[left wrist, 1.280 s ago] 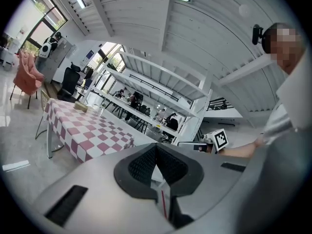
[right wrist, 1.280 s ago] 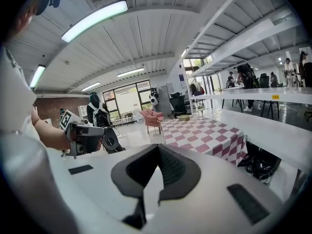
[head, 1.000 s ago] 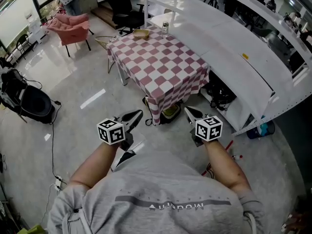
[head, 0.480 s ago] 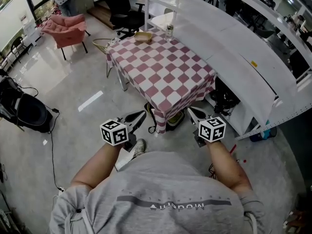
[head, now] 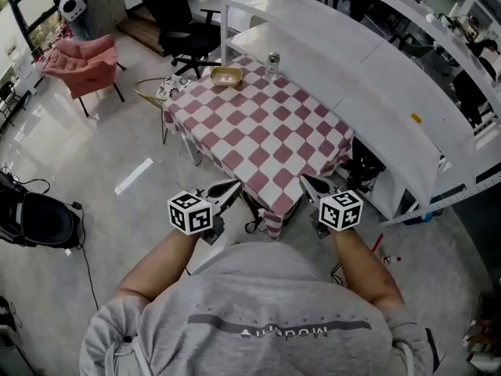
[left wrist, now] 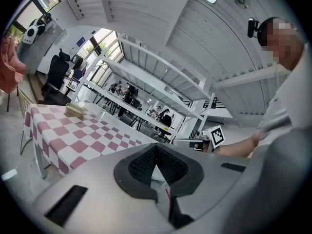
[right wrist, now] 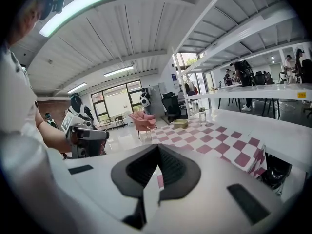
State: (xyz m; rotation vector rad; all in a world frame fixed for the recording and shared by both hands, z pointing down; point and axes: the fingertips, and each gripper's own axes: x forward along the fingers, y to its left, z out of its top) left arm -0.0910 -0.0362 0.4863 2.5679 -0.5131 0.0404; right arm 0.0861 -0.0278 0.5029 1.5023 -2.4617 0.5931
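Two empty grippers, jaws pressed together, hover by the checkered table's [head: 262, 135] near edge: left gripper [head: 232, 186], right gripper [head: 305, 181]. We judge this an approach; grasping the far-end bowl [head: 226, 76] or can [head: 272, 60] would need jaws parted.

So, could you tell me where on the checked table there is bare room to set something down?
The near end and middle of the checked table are bare, up to the shallow tray and the small container. Only that far edge is taken.
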